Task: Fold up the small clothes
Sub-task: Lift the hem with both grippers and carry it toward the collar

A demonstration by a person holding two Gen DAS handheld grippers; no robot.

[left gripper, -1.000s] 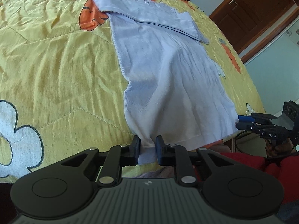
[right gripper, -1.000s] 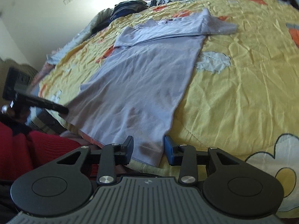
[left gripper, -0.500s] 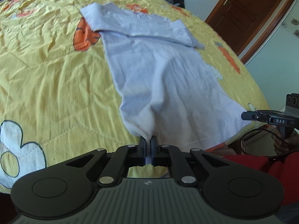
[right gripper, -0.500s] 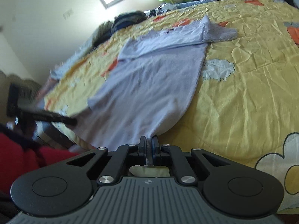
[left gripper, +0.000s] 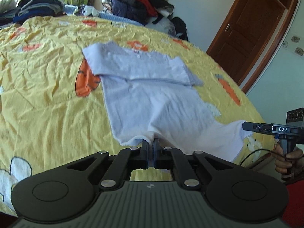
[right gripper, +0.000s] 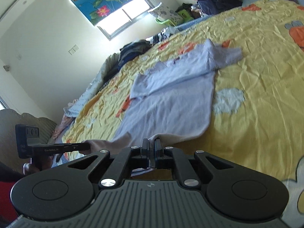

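shirt [left gripper: 152,102] lying lengthwise away from the person, pale lilac, sleeves folded in | left tool [left gripper: 150,148] and right tool [right gripper: 151,148] each pinching a hem corner

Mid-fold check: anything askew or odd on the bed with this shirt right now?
Nothing stands out. The pale lavender shirt lies on the yellow bedspread, sleeves folded across its top; the left gripper and right gripper each pinch a hem corner, hem raised. Clothes piles sit beyond.
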